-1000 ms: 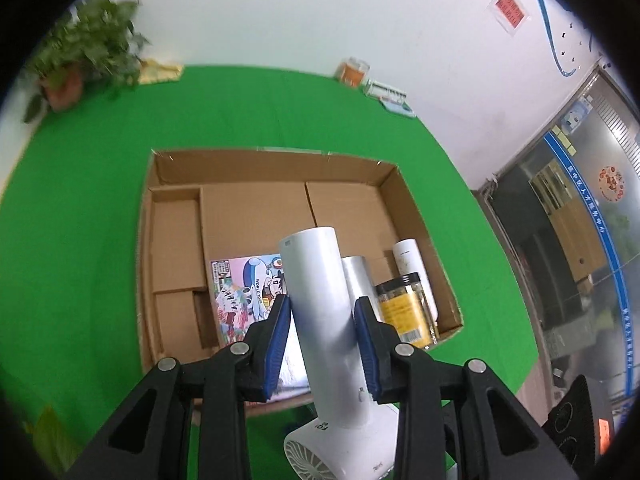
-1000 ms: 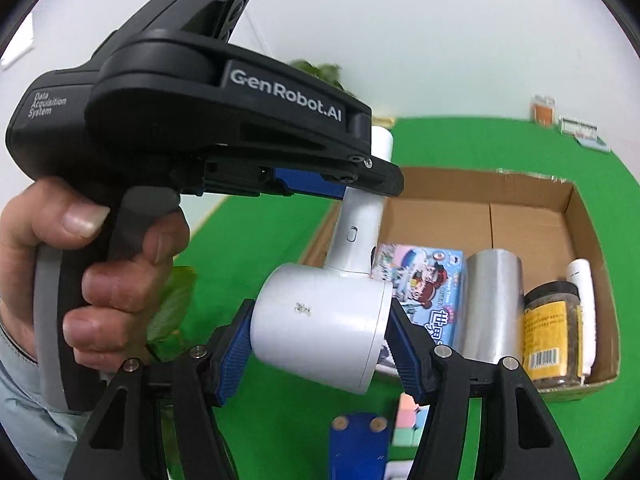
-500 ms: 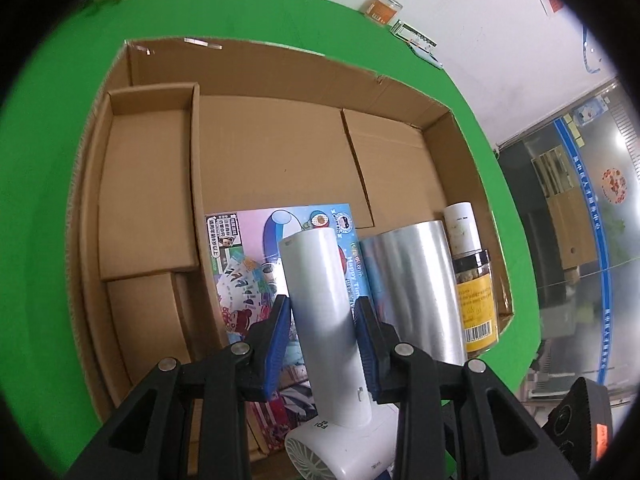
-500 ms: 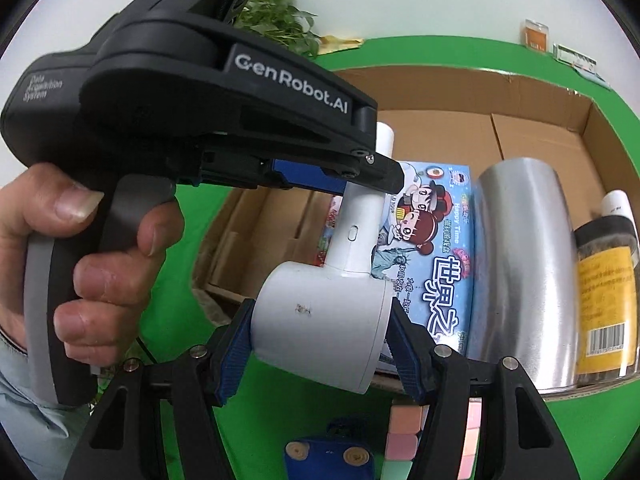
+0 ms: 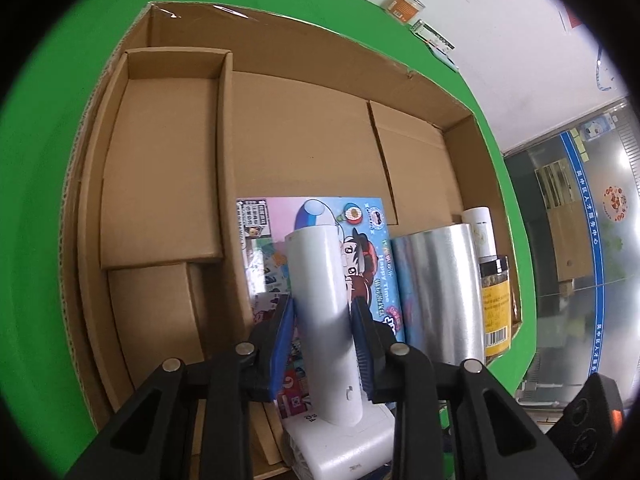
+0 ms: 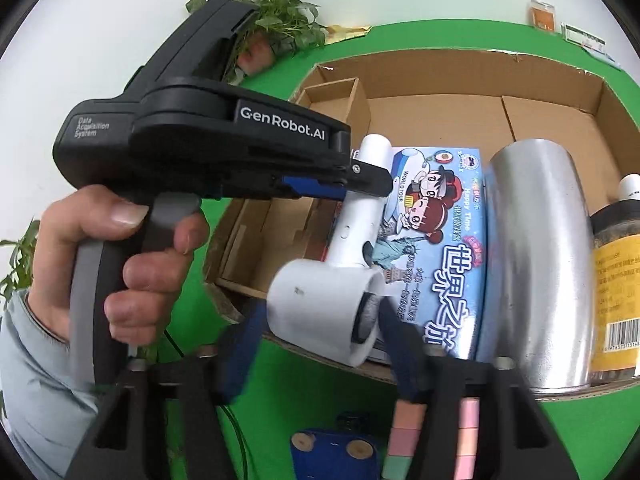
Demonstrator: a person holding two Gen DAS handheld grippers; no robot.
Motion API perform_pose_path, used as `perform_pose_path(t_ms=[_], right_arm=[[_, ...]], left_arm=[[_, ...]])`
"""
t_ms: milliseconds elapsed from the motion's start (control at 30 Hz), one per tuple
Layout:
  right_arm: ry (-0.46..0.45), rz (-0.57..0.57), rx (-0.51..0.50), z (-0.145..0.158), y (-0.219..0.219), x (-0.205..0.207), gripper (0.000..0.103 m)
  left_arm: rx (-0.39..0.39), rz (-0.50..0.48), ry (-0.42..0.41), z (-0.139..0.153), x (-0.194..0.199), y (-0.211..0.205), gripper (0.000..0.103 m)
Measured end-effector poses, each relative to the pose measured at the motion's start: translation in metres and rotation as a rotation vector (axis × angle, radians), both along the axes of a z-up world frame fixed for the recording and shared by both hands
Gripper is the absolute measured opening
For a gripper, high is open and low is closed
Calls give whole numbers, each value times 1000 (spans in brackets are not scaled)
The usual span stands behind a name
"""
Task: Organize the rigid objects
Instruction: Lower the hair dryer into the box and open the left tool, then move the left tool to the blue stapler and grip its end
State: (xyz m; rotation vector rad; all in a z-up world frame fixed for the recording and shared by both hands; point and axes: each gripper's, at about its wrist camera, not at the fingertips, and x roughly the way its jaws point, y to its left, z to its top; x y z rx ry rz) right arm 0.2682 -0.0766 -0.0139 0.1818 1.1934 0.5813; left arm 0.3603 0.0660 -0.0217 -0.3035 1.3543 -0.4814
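My left gripper is clamped on the white fan's handle. My right gripper's jaws are closing around the fan's head, pad contact unclear. The fan's long axis runs away from me over the box's near edge, above the picture book, beside the silver roll.

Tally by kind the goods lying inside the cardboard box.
Colourful cartoon-printed flat box: 1
Shiny silver cylinder roll: 1
Dark-lidded jar with yellow label: 1
White bottle at the far right: 1
Total: 4
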Motion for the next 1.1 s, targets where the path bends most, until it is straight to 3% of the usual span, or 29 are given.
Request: perform_pose_path(t_ms=[300,367,400,433,500,600,633,667,700,733,833,967,1100], right_arm=[[4,7,22,-3,-12,4,42],[-76,-25,-38,6,-20,-1,56],[-148,-38,-65,14,-24,-9,76],[-210,-47,-73,22,-29,-19,94],[-364,-81,-95,42,-43,-46,102],[-511,-107,-160,53,-57,-81,102],[-538,-117,-173,52,-63,-93,102],[-547,-125,-173,52,-68,-98,102],[-553,-131,-167,50,-72,-104,102],[-558,-140,-161,48,-78,-112,102],[-553,-160,-158,42,-98,-129,102],[-531,-151,-149,30,-120,-148,102],[-545,-127,-126,26,-135,-166,102]], left_arm=[[7,11,20,3,-3,-3,28],[12,29,-29,17,-12,1,28],[30,34,-56,23,-16,1,28],[86,45,-130,38,-26,0,28],[157,75,-246,60,-41,-3,30],[290,126,-518,107,-86,-26,59],[311,127,-614,120,-105,-34,78],[317,132,-689,128,-120,-39,91],[309,156,-801,137,-147,-45,93],[297,181,-854,140,-166,-48,99],[303,240,-862,135,-197,-54,103],[281,364,-769,109,-232,-43,103],[300,396,-698,83,-256,-30,103]])
